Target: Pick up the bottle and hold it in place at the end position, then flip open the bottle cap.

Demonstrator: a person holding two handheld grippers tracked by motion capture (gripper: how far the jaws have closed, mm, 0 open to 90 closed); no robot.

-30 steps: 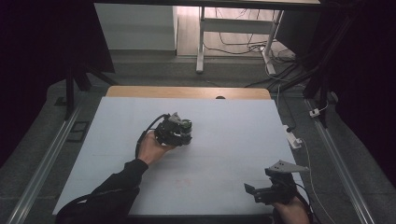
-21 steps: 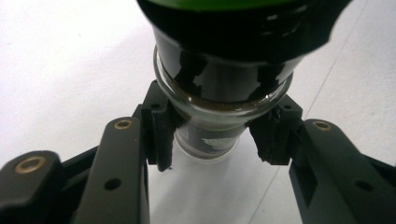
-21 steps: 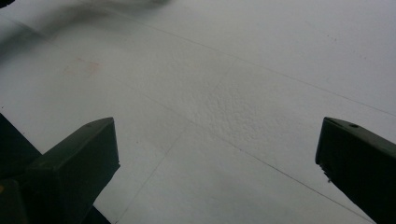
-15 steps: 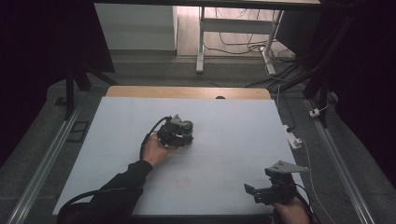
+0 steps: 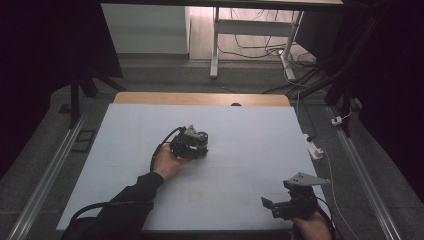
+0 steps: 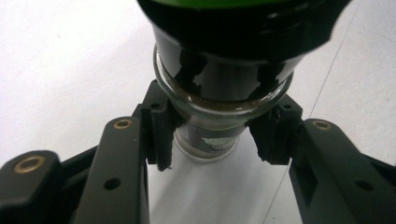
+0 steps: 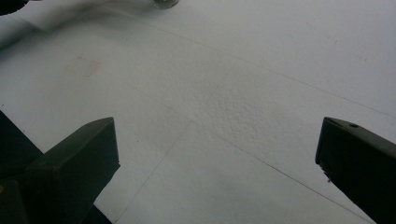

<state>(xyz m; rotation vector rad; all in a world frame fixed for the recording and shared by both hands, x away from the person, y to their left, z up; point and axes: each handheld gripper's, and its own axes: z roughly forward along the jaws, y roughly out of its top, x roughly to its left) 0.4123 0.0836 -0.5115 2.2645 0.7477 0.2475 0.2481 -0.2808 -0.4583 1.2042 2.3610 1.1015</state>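
Clamping a glass jar (image 6: pixel 212 116) with a dark lid near the table's (image 5: pixel 120 150) middle, the left gripper (image 5: pixel 192 143) grips it, while the right gripper (image 7: pixel 217 163) hovers wide apart at the near right corner.

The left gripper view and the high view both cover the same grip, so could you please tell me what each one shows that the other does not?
The left gripper view alone gives detail: the pads press on a dark glass jar with a green lid.

The high view alone takes in the right gripper, the wooden table edge and the floor cables.

Both share the white table and the left gripper, shut on the jar.
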